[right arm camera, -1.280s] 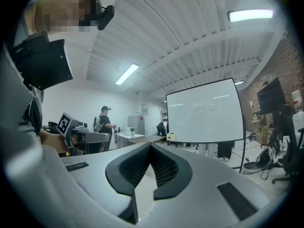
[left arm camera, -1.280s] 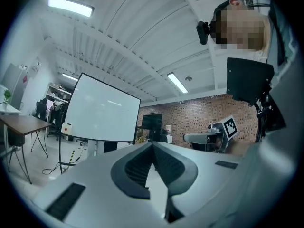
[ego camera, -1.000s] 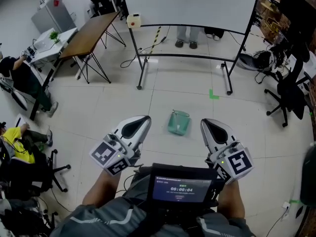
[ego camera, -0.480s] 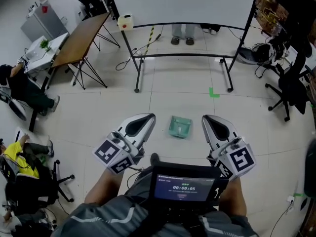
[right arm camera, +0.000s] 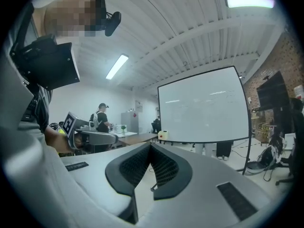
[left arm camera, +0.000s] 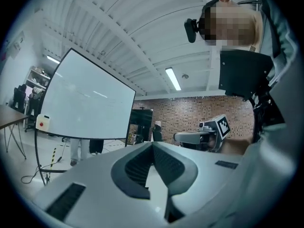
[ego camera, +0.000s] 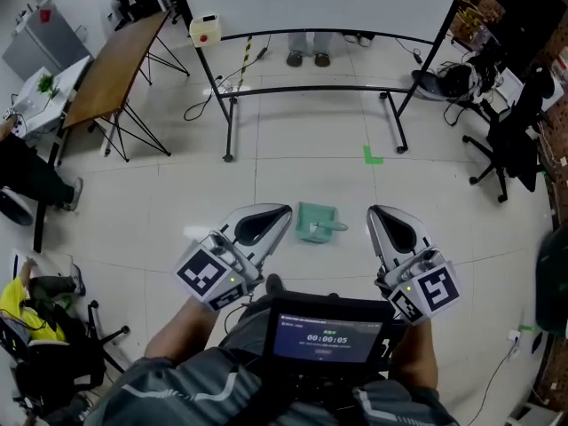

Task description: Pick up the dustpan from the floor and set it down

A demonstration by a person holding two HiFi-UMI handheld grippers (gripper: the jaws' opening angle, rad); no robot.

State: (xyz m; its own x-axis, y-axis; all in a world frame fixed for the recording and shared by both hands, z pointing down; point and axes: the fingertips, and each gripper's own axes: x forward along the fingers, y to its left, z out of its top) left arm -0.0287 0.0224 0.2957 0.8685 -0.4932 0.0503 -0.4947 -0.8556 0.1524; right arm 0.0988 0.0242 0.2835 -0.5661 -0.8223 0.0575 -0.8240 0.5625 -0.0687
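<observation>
You are on the approach, with nothing picked up yet. The pale green plastic dustpan (ego camera: 312, 220) lies flat on the light tiled floor (ego camera: 160, 202), out in the open middle and well away from the floor's edges. It is a little way in front of you, on the near side of the green tape mark (ego camera: 373, 155). In the head view it sits between your two tools, touched by neither. Its short handle (ego camera: 335, 227) seems to point toward your right, though it is small in that view. Your left gripper (ego camera: 280, 213) is held level, its fingers pressed together with nothing between them. Your right gripper (ego camera: 376, 213) is the same, fingers closed on nothing. Both look to be carried well above the floor. The next move, as I judge it, belongs to the right hand, since it is nearer the handle. Spread those fingers first, then crouch and tip the tool downward until the fingers straddle the handle or the raised back wall. Avoid the thin front lip, which lies flush on the tiles and offers little to pinch. Close firmly before lifting, and keep the pan level as you raise it. The task names no spot for putting it down, so choose bare floor clear of your feet.
</observation>
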